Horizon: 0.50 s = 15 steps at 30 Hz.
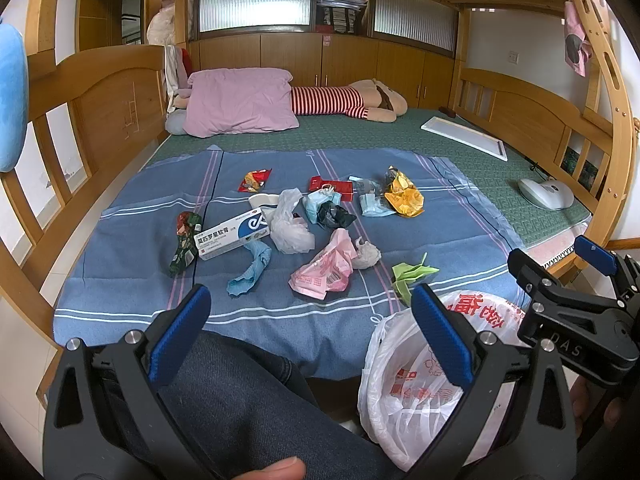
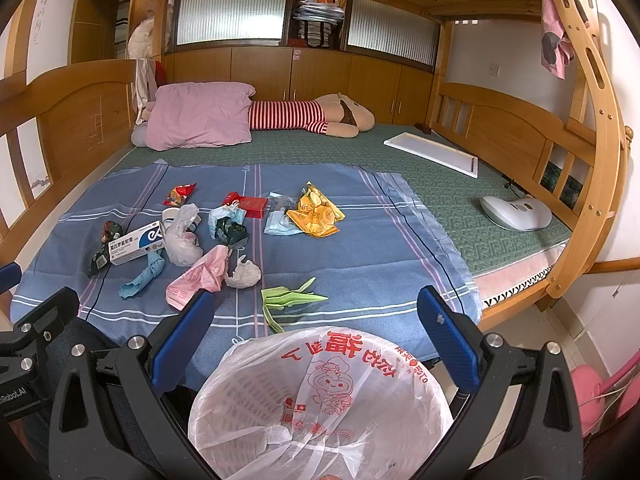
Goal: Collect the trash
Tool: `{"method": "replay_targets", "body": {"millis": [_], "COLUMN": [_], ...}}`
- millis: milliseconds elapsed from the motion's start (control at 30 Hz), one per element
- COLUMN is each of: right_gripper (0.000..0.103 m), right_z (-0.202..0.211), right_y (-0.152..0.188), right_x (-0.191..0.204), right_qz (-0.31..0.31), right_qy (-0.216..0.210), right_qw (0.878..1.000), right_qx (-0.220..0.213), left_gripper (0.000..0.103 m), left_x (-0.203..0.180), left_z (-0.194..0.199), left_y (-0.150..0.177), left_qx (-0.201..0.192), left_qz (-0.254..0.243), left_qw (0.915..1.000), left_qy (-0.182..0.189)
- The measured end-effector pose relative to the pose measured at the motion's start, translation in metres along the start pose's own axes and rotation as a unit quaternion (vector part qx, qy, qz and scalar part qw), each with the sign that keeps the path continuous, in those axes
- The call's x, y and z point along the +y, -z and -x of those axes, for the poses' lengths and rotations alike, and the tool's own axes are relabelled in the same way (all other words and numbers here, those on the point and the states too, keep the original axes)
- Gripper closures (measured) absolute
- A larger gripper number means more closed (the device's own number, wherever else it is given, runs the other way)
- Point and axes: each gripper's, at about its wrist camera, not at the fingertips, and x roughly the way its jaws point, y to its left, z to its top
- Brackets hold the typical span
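Several pieces of trash lie on a blue striped sheet (image 1: pixel 120 264): a white ointment box (image 1: pixel 230 236), a pink wrapper (image 1: pixel 324 270), a green folded paper (image 2: pixel 288 300), a yellow wrapper (image 2: pixel 316 216), a crumpled white tissue (image 2: pixel 244 274) and a blue rag (image 1: pixel 250 270). A bin lined with a white plastic bag (image 2: pixel 320 392) stands at the bed's near edge. My left gripper (image 1: pixel 312 340) is open over a person's jeans-clad knee (image 1: pixel 240 392), short of the trash. My right gripper (image 2: pixel 316 340) is open above the bin with nothing between its fingers.
A pink pillow (image 1: pixel 240 102) and a striped plush toy (image 1: pixel 340 100) lie at the head of the bed. A white board (image 1: pixel 464 136) and a white device (image 2: pixel 514 212) rest on the green mattress. Wooden bed rails (image 1: pixel 108 112) stand on both sides.
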Motion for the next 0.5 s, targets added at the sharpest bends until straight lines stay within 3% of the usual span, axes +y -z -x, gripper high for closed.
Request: {"method": "replay_targets", "body": {"millis": [500], "right_gripper": [0.003], "right_z": [-0.0003], "right_y": [0.0018], "right_x": [-0.0005], "right_qz": [-0.001], "right_qy": [0.0], "right_qw": [1.0], "right_qx": [0.003], "left_gripper": [0.003], "left_x": [-0.0013], "left_z": [0.0001], "left_y": [0.0041], "left_qx": [0.005], "left_qz": [0.002], "left_qw": [1.0], "left_qy": [0.001]}}
